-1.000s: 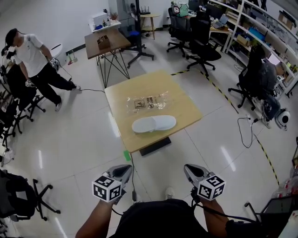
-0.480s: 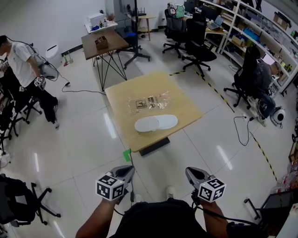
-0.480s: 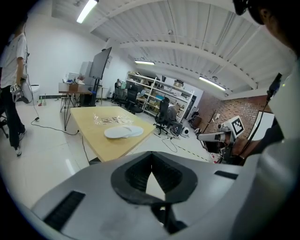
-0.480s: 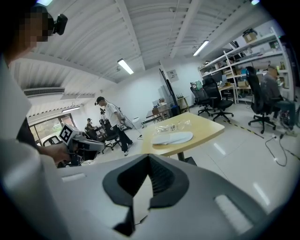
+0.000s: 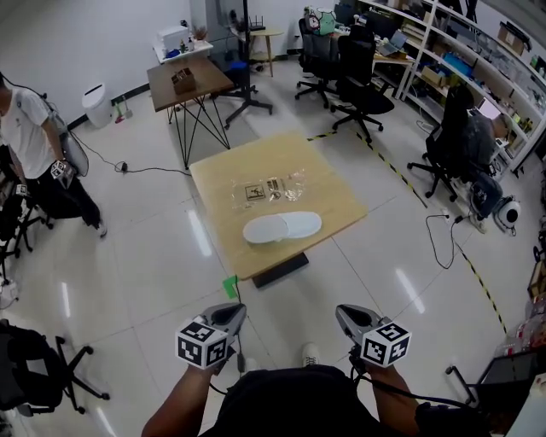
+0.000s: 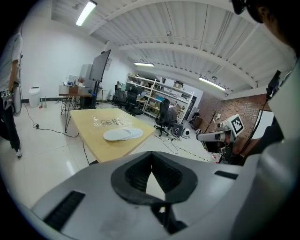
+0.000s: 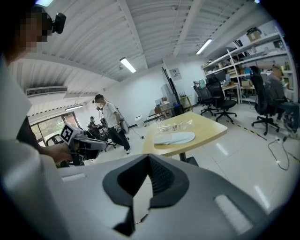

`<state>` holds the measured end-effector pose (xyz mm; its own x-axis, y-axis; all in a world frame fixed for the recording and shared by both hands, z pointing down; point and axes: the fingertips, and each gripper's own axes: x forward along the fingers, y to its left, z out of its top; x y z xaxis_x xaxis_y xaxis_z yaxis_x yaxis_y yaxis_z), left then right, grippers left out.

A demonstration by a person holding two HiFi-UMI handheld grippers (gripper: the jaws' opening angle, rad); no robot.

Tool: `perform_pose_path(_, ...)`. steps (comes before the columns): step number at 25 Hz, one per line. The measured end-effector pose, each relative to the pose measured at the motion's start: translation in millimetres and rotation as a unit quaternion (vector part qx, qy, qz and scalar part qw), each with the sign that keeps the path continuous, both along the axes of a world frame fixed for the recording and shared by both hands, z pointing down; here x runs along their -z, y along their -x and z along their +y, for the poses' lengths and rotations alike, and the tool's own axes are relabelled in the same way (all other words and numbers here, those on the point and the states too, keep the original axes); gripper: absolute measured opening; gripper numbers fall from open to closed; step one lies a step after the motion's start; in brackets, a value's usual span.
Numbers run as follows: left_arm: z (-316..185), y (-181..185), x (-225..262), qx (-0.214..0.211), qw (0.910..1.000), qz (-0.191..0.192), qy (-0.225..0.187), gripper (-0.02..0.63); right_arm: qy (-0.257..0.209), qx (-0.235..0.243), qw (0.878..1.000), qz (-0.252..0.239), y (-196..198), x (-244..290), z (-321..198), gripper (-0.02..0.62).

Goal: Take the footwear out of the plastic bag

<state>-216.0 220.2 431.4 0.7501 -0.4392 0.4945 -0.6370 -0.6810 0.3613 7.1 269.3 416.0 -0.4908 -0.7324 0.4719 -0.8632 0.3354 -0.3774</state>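
Glossy white tiled floor [image 5: 145, 256], light wooden table [image 5: 341, 201] well ahead of the left gripper [image 5: 229, 312], dark table [image 5: 183, 78] beyond it, black office chairs [image 5: 367, 90] and white shelves [image 5: 482, 47] far ahead to its right, ribbed white ceiling [image 6: 187, 42], tube lights [image 6: 87, 12]

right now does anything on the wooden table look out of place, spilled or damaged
Nothing stands out. The pair of white slippers lies flat near the front edge of the square light wooden table, outside the clear plastic bag, which lies flat behind them. Nothing looks spilled or broken.
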Motion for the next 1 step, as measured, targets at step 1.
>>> perform_pose_path(1, 0.1, 2.0, -1.0, 0.004, 1.0, 0.0, 0.001, 0.006, 0.003, 0.003, 1.0, -0.001, 1.0, -0.9, 0.8, 0.0)
